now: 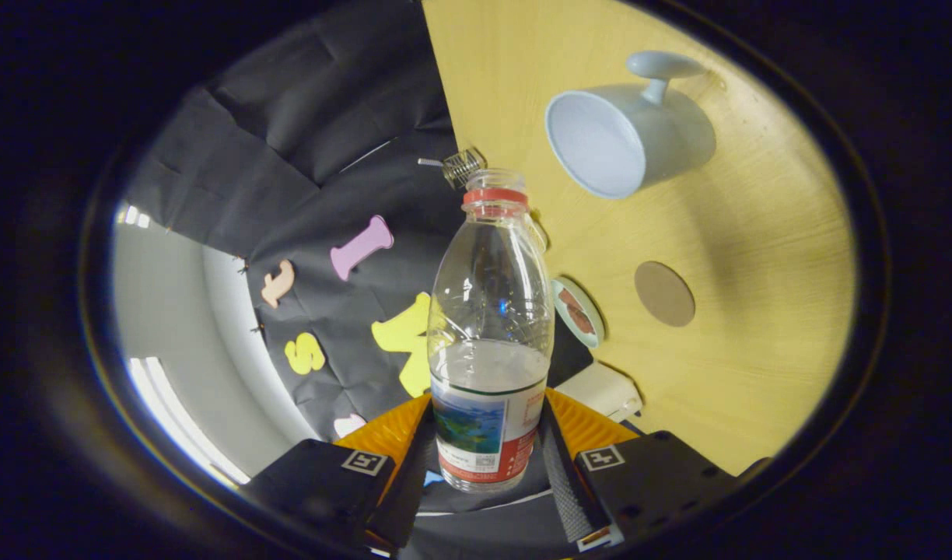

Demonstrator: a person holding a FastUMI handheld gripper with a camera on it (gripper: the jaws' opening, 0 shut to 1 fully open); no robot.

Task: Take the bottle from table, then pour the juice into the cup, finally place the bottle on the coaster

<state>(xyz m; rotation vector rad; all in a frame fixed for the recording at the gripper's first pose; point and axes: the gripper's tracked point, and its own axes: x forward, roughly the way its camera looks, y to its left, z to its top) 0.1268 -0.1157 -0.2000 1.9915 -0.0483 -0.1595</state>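
The gripper (488, 447) has its two fingers pressed against the sides of the bottle (490, 334), one on each side of the labelled lower part, so the bottle sits squarely between them and is pinched there. The bottle is clear plastic, its mouth open with a red ring around the neck, and it holds a little liquid that reaches only to just above the label. The whole scene is tipped, so the wooden table (756, 257) rises like a wall on one side. Beyond the bottle's mouth, on that table, stands a pale cup (624, 132) with its handle turned away and its inside looking bare. Nearer the fingers lies a round brown coaster (664, 293), apart from the cup, and a small dish (579, 313) sits just beside the bottle's shoulder. Black cloth hangs behind the table.
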